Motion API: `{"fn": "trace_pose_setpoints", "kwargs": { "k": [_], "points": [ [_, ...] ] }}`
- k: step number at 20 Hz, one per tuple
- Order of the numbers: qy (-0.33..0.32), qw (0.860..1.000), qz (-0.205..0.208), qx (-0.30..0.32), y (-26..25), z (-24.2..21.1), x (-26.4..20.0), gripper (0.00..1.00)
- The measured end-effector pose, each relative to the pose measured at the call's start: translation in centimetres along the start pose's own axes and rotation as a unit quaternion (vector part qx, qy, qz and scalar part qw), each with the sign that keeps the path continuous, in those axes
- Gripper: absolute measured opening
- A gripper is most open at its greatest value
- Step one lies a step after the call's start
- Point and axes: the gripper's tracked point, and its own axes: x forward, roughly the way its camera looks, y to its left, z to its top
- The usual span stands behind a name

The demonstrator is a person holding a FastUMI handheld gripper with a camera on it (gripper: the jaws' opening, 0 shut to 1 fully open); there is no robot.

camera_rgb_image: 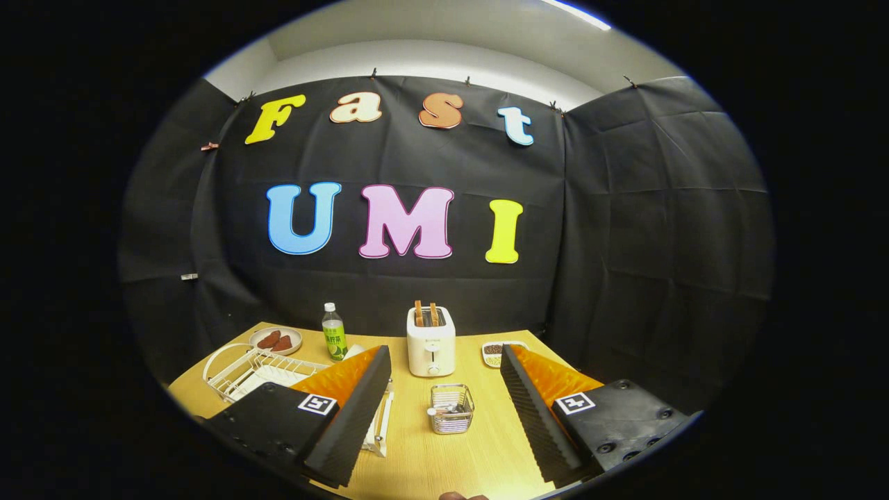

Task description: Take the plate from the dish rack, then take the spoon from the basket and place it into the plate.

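My gripper stands open above the wooden table, with nothing between its fingers. A white wire dish rack sits beyond and partly behind the left finger; a pale plate seems to lie in it, mostly hidden. A small wire basket stands on the table between the fingers, with cutlery in it; I cannot make out the spoon clearly.
A white toaster with two slices stands beyond the basket. A green-labelled bottle and a small plate with reddish pieces are at the back left. A little dish of dark bits lies by the right finger.
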Motion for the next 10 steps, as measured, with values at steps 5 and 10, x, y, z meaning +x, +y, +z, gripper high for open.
{"fn": "trace_pose_setpoints", "kwargs": {
  "k": [5,10],
  "points": [
    [0.003,1.0,0.0,0.003,0.05,-0.15,0.31,0.98],
    [0.008,1.0,0.002,0.008,0.16,-0.46,0.76,0.98]
  ]
}}
